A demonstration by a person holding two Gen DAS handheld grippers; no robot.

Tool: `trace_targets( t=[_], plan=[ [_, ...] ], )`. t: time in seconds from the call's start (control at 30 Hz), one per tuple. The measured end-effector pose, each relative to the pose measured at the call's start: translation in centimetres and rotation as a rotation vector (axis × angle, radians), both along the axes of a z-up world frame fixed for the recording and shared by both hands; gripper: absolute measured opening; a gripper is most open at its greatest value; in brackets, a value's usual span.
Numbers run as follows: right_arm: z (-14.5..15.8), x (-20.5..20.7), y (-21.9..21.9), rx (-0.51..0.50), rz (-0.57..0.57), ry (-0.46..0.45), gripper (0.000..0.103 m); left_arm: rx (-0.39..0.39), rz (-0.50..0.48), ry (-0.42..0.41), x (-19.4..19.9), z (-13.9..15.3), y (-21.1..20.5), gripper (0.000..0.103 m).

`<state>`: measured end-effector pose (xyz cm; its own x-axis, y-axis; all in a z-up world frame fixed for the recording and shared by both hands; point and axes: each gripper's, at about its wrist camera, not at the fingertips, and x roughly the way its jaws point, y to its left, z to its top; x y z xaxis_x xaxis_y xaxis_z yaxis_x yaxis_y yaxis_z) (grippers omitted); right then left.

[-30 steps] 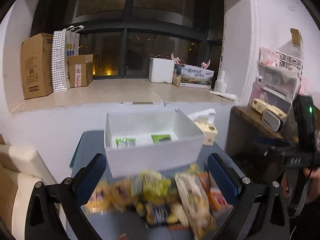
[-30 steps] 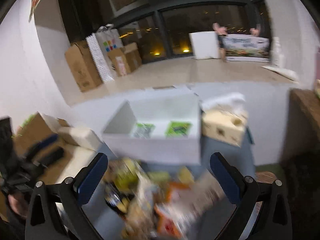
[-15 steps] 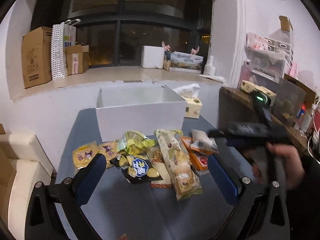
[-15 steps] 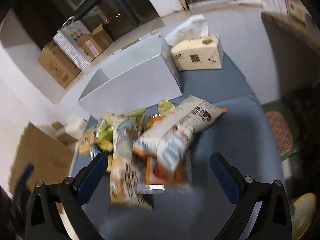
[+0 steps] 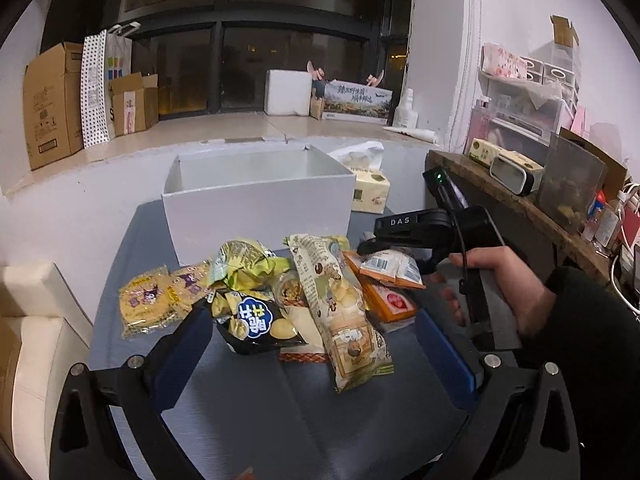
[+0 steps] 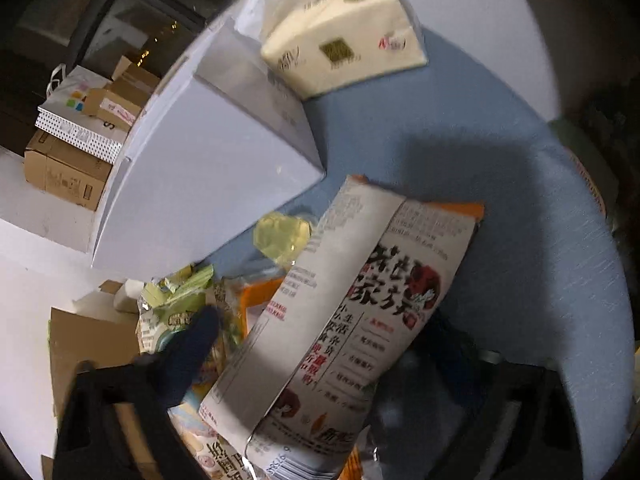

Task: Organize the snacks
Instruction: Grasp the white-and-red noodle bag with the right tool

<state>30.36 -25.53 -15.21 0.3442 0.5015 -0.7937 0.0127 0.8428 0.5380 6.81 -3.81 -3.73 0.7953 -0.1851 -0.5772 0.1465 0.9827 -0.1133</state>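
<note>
Straight ahead of the right gripper (image 6: 328,320), between its jaws: the white packet (image 6: 352,320), on top of the snack pile (image 5: 280,300), toward the right of the table (image 5: 240,420). Long axis near-to-far, roughly in line with the fingers, far end tilted a little right, so a grip across the narrow width.

Jaws partly closed, having just been closing. Left pad (image 6: 192,344) just beside the packet's edge, seemingly not yet pressing. Right pad lost in shadow, so contact there impossible to tell.

Left gripper (image 5: 312,320) wide and empty, hovering at the near side of the pile, farther from this packet than the right.

Beyond the pile, at the far side: the white box (image 5: 256,208), top open, just left of the tissue pack (image 5: 370,194).

Likely next: close fully on the packet, lift, carry far and left into the box.
</note>
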Motion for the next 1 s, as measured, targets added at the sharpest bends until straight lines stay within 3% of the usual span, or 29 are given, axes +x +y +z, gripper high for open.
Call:
trace_targets(
  t=[0.07, 0.2, 0.4, 0.7, 0.83, 1.0],
  plan=[
    [-0.1, 0.0, -0.5, 0.027, 0.005, 0.004, 0.069, -0.005, -0.01, 0.016, 0.5, -0.3, -0.2, 0.103],
    [1.0, -0.5, -2.0, 0.022, -0.001, -0.028, 0.043, 0.004, -0.023, 0.037, 1.7, -0.8, -0.8, 0.103],
    [2.7, -2.3, -3.9, 0.003, 0.011, -0.091, 0.042, -0.004, -0.041, 0.086, 3.6, -1.5, -2.0, 0.103],
    [8.1, -7.6, -6.1, -0.071, 0.016, -0.3, 0.042, -0.044, -0.055, 0.163, 7.9, -2.5, -3.7, 0.103],
    [9.7, -10.4, -6.6, -0.087, 0.024, -0.382, 0.042, -0.054, -0.021, 0.223, 10.8, -4.1, -4.4, 0.103],
    [10.5, -13.3, -6.9, -0.121, 0.028, -0.428, 0.042, -0.009, -0.001, 0.309, 14.0, -6.9, -6.2, 0.103]
  ],
)
